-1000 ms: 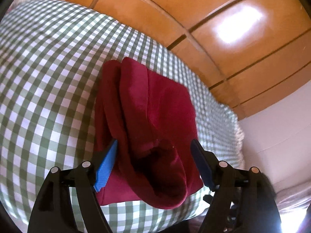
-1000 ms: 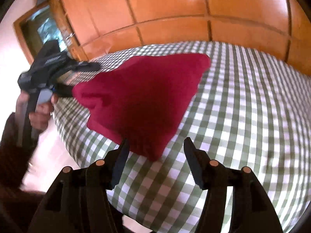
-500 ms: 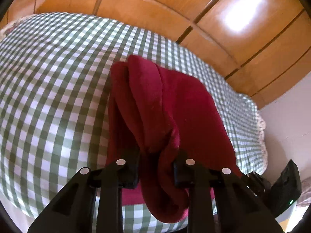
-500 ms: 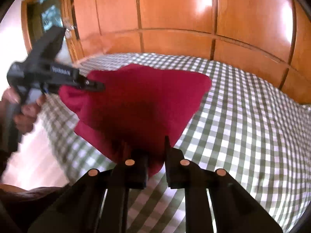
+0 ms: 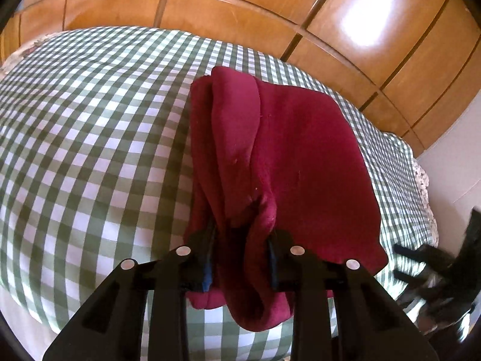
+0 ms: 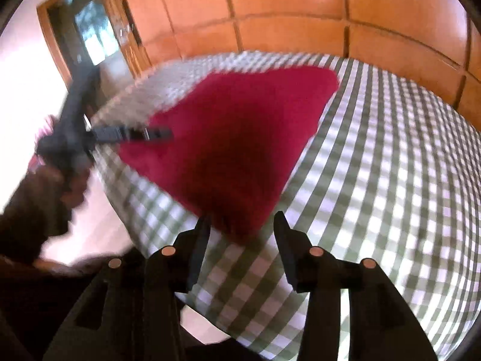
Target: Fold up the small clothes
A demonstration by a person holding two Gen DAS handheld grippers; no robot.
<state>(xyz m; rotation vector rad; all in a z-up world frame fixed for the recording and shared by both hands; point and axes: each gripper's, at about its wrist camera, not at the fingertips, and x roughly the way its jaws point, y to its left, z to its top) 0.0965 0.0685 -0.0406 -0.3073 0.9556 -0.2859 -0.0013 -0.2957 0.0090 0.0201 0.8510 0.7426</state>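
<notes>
The red garment (image 5: 288, 156) lies on the green-checked bedspread (image 5: 90, 138), near the bed's near edge, with its left side already doubled into a long fold that runs away toward the far wooden panelling (image 5: 228, 9). In the right wrist view the same cloth (image 6: 237, 138) spreads flat, its near corner pointing at the camera.

The left gripper (image 5: 240, 255) has a bunch of the near hem between its jaws. A second ago they stood wide with the cloth loose between them; they closed hard on it and have just eased a little, though the pads still press on the fabric, so the pinch looks kept. The gripper has also dropped closer to the bed.

The right gripper (image 6: 240, 234) did the reverse. It nipped the near corner half a second ago and has just been opening; its jaws now stand apart on either side of that corner without touching it. In this blurred view the other tool (image 6: 132, 134), held in the person's hand (image 6: 51, 192), reaches in from the left onto the cloth.

So only the left side has a hold at present. Judging by this, the right needs to take the corner again before both hems can be lifted and carried over to the far edge; otherwise the fold would likely drag crooked.
</notes>
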